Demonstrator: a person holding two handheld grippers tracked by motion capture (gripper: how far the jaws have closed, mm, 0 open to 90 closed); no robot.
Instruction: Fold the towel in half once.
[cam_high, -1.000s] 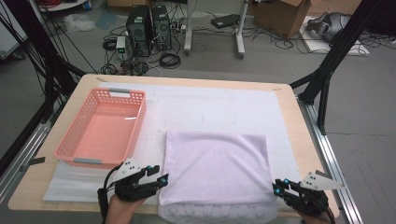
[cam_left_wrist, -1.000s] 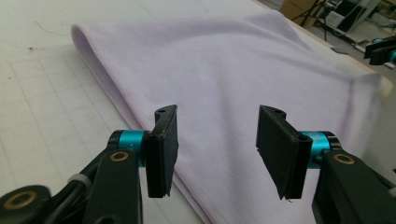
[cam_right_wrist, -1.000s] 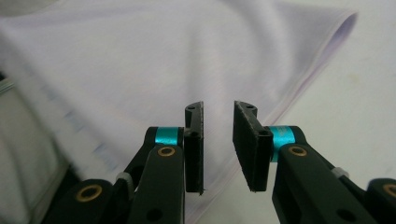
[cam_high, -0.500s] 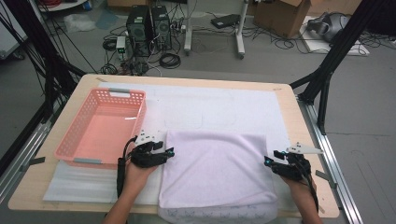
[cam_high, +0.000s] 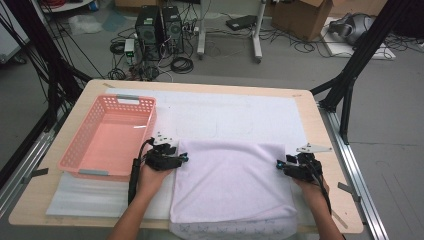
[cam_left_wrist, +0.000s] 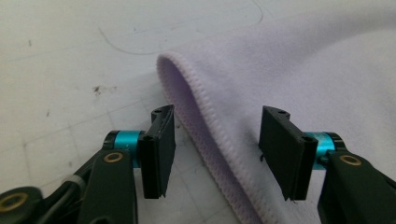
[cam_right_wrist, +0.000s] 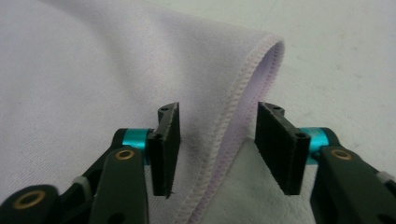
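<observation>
- The surface is a pale wooden top with a white sheet spread over most of it, lying under both tongs.
- A lilac towel lies folded on the white sheet between the two tongs, its near end hanging over the surface's front edge.
- A pink basket stands just outside the left tongs, on the side away from the towel.
- The left tongs, in the person's left hand, sit at the towel's far left corner. In the left gripper view the left tongs stand apart, straddling the towel's stitched folded edge; the pads do not press on it. They have just been closing a little.
- The right tongs sit at the towel's far right corner. In the right gripper view the right tongs also stand apart, the hem between the pads but not pinched. They too have just been closing.
</observation>
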